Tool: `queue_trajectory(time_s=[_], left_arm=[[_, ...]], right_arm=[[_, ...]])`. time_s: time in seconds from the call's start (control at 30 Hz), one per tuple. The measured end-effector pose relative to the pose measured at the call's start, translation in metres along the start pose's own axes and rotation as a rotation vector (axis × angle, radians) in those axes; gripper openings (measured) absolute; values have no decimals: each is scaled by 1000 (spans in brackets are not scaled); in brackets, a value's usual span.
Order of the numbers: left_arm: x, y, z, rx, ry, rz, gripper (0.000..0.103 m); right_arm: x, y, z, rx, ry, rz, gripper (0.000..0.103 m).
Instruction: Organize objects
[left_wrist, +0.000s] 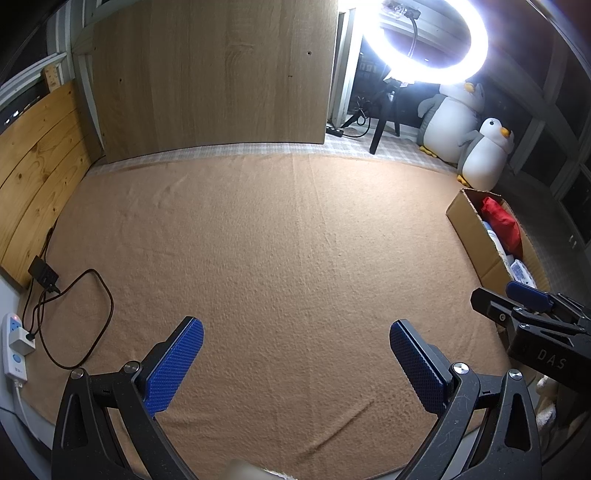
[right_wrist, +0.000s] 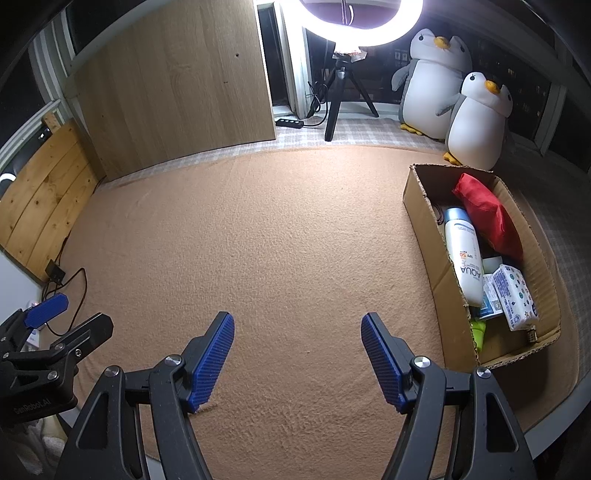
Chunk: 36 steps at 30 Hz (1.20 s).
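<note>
1. Orange-tan cloth (right_wrist: 280, 229) was seen spread over the desk, bare across its middle in both wrist views.
2. The left gripper (left_wrist: 295, 354) was held above the cloth with its blue pads (left_wrist: 173, 369) set wide apart; nothing was gripped between them.
3. The right gripper (right_wrist: 297, 350) was likewise held with its jaws spread wide and empty, pointed down at the cloth.
4. Each gripper was caught in the other's view: the right one at 3 o'clock in the left wrist view, the left one at 9 o'clock in the right wrist view.
5. A cardboard box (right_wrist: 428, 236) was placed at 3 o'clock in the right wrist view, on the right part of the desk.
6. Inside the box a white spray bottle (right_wrist: 463, 254) marked AQUA was laid along the left wall, with a red pouch (right_wrist: 487, 218) beside it toward 1 o'clock.
7. A patterned tissue pack (right_wrist: 515, 295) was laid at the near end of the box, and something green (right_wrist: 478, 332) was partly hidden by the box wall.
8. Two plush penguins (right_wrist: 476, 114) were stood beyond the box at 1 o'clock, close together.
9. A ring light (right_wrist: 410, 26) on a tripod (right_wrist: 336, 99) was lit at 12 o'clock.
10. A power strip (left_wrist: 13, 347) with dark cables (left_wrist: 99, 295) was seen at 9 o'clock in the left wrist view.
</note>
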<state>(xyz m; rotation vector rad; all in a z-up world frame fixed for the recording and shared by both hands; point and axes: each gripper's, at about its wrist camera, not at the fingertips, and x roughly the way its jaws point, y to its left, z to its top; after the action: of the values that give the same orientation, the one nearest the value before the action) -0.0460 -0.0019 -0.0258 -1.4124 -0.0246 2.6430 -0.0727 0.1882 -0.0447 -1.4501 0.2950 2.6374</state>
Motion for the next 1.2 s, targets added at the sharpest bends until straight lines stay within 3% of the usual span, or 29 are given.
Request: queue_trajectory(time_s=[1.2], left_arm=[[5, -1, -1, 1, 14, -1, 103]], right_arm=[[2, 1, 0, 3, 6, -25, 68]])
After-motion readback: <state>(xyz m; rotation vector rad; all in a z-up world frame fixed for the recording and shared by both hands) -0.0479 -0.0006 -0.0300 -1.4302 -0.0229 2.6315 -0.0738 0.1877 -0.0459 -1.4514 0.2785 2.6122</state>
